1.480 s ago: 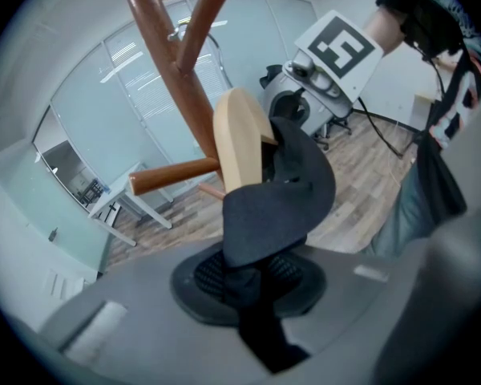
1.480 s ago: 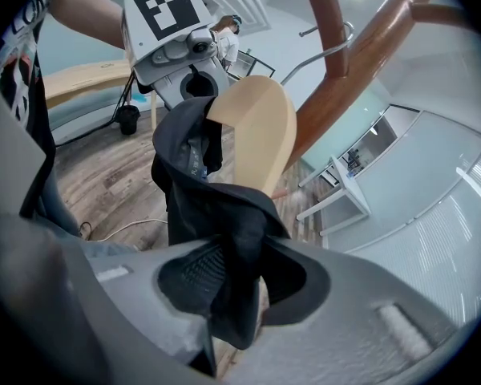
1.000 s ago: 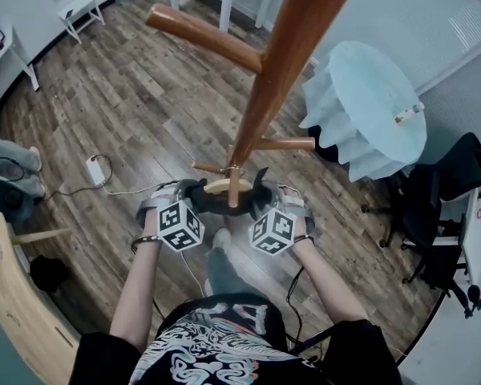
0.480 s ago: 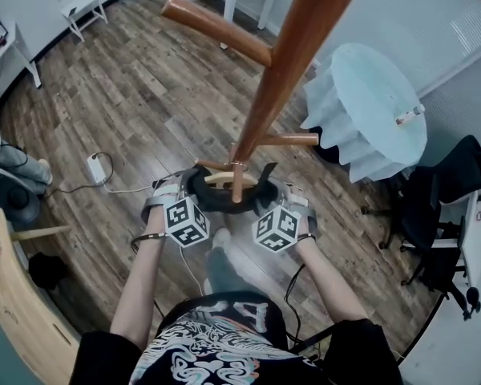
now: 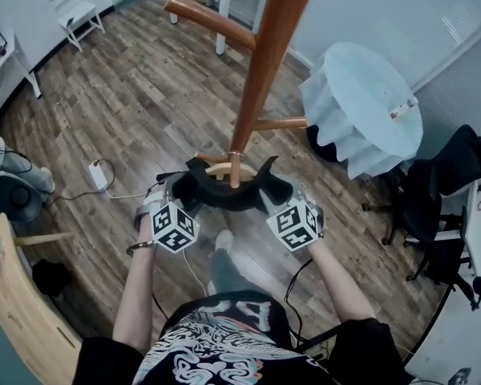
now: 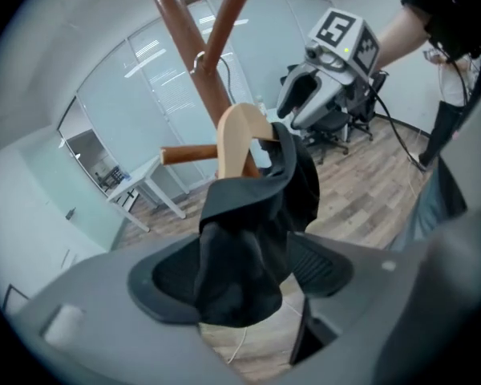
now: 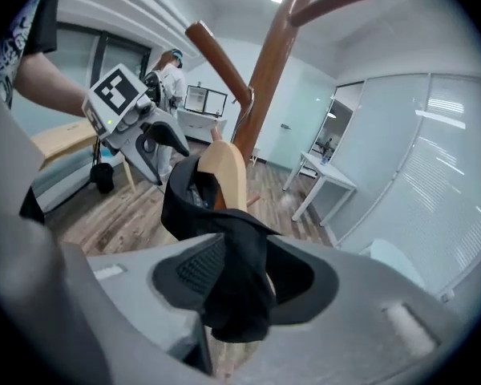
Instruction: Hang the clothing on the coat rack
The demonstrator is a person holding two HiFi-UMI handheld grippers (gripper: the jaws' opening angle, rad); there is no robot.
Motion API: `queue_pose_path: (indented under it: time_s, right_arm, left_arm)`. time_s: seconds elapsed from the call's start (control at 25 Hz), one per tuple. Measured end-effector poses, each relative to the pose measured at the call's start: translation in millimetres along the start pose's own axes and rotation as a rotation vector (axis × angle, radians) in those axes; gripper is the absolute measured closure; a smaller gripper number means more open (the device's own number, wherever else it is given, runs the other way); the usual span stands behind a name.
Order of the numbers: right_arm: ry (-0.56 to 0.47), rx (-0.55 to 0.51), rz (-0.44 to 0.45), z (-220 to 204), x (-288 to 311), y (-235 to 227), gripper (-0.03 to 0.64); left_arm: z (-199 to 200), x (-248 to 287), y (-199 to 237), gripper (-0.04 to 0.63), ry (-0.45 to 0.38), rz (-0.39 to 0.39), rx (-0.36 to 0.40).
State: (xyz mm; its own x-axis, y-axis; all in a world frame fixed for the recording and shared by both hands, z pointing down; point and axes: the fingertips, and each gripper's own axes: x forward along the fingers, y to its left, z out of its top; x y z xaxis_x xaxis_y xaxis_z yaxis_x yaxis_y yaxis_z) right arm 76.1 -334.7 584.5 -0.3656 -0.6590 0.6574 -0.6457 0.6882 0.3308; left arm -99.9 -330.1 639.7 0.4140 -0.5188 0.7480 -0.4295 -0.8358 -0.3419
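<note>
A black garment [image 5: 224,196] lies draped over a pale wooden hanger [image 5: 224,169], which hangs low on the brown coat rack [image 5: 260,62]. My left gripper [image 5: 172,191] is at the garment's left end and my right gripper [image 5: 279,192] at its right end. In the left gripper view the cloth [image 6: 248,239] hangs loose between the wide jaws of my left gripper [image 6: 240,275], which have just been opening. In the right gripper view a fold of cloth [image 7: 232,271] droops between the jaws of my right gripper [image 7: 244,275], which have also just opened. No pad presses on the cloth.
A round table with a pale blue cloth [image 5: 361,103] stands right of the rack, with a black office chair [image 5: 453,183] beyond it. A white power strip [image 5: 96,173] and its cable lie on the wood floor at left. A light wooden board [image 5: 16,295] fills the lower left.
Both grippers' jaws have opened off the garment. The right gripper has shifted outward to the right and the black cloth now spreads wider across the hanger.
</note>
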Motion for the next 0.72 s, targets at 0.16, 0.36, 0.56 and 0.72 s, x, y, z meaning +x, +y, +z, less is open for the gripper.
queue_pose_path:
  time_s: [0.16, 0.36, 0.56, 0.72]
  right_arm:
    - [-0.041, 0.072, -0.011, 3, -25, 6, 0.459]
    - [-0.089, 0.04, -0.026, 8, -60, 23, 0.617]
    - [-0.112, 0.011, -0.041, 9, -98, 34, 0.618]
    - [-0.153, 0.039, -0.057, -1, -131, 44, 0.617]
  left_arm:
    - [-2, -36, -2, 0.381, -0.063, 0.085, -0.069]
    - [17, -79, -26, 0.606, -0.192, 0.035, -0.226]
    - [34, -100, -61, 0.606, -0.21, 0.055, -0.18]
    - [48, -123, -92, 0.606, -0.25, 0.078, -0.175]
